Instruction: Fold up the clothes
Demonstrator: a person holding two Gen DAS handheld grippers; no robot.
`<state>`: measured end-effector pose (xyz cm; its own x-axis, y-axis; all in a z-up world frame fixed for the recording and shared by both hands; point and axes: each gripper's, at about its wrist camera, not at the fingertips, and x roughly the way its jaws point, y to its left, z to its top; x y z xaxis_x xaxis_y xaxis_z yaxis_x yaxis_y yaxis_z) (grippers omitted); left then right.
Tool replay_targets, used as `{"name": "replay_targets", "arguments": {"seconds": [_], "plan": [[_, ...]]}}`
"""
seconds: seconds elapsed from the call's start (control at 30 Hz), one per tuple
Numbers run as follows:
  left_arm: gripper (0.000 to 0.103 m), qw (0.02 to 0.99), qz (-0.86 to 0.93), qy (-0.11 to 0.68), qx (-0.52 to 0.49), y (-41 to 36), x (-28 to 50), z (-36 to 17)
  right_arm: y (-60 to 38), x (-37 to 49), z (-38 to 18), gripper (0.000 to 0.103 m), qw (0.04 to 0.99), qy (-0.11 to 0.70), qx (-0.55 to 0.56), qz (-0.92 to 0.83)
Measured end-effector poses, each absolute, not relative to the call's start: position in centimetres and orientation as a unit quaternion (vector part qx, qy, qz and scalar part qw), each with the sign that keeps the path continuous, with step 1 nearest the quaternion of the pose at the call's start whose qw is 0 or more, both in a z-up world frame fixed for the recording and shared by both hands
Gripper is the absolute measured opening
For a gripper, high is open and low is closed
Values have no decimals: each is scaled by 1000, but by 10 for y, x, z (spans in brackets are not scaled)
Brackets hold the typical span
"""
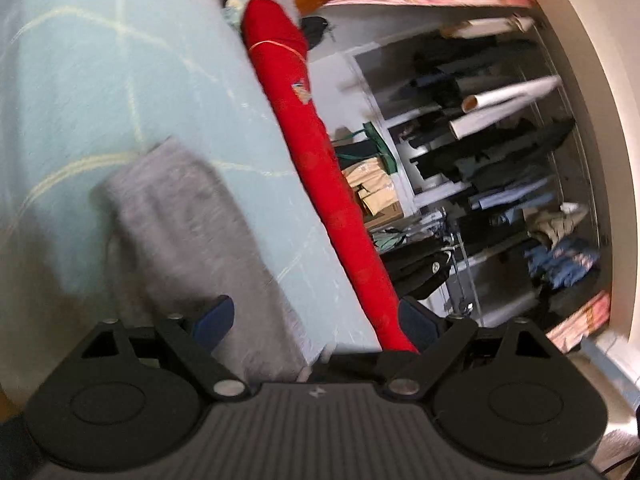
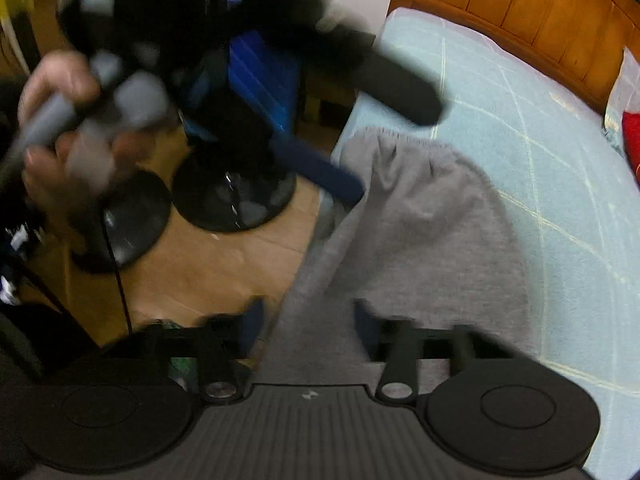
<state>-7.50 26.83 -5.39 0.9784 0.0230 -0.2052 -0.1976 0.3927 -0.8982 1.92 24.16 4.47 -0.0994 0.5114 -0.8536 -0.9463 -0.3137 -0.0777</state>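
Note:
A grey garment (image 1: 188, 224) lies folded on the pale blue bedsheet (image 1: 120, 60), near the bed's edge. It also shows in the right wrist view (image 2: 420, 232), with its gathered waistband at the far end. My left gripper (image 1: 316, 316) is open and empty, its blue-padded fingers spread over the garment's near end. In the right wrist view the left gripper (image 2: 396, 140) hovers open above the waistband. My right gripper (image 2: 310, 320) is open, its jaws either side of the garment's near edge. Both views are motion-blurred.
A red rolled cushion (image 1: 316, 160) lies along the bed's far side. An open wardrobe (image 1: 500, 168) with hanging clothes stands beyond. A wooden headboard (image 2: 520, 4) is at the back. Two black round stand bases (image 2: 236, 196) sit on the brown floor (image 2: 200, 272) beside the bed.

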Motion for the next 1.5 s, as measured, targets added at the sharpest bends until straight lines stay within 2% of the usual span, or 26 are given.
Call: {"name": "replay_targets", "arguments": {"seconds": [0.03, 0.23, 0.43, 0.53, 0.6, 0.87, 1.17, 1.3, 1.5], "plan": [[89, 832, 69, 80, -544, 268, -76, -53, 241, 21, 45, 3, 525, 267, -413, 694], [89, 818, 132, 58, -557, 262, -113, -70, 241, 43, 62, 2, 561, 274, -388, 679], [87, 777, 143, 94, -606, 262, -108, -124, 243, 50, 62, 3, 567, 281, -382, 673], [86, 791, 144, 126, -582, 253, -98, -139, 243, 53, 61, 3, 571, 288, -379, 669], [81, 803, 141, 138, -563, 248, -92, -142, 242, 55, 61, 3, 572, 291, -378, 667], [80, 805, 132, 92, -571, 249, -101, -147, 246, 60, 57, 4, 567, 302, -378, 667], [80, 824, 104, 4, -557, 266, -111, -138, 251, 55, 50, 4, 552, 306, -382, 675], [84, 810, 80, -21, -580, 275, -108, -146, 251, 54, 50, 4, 549, 308, -383, 677], [84, 775, 35, -66, -627, 276, -116, -153, 249, 50, 52, 15, 545, 307, -378, 683]]}}
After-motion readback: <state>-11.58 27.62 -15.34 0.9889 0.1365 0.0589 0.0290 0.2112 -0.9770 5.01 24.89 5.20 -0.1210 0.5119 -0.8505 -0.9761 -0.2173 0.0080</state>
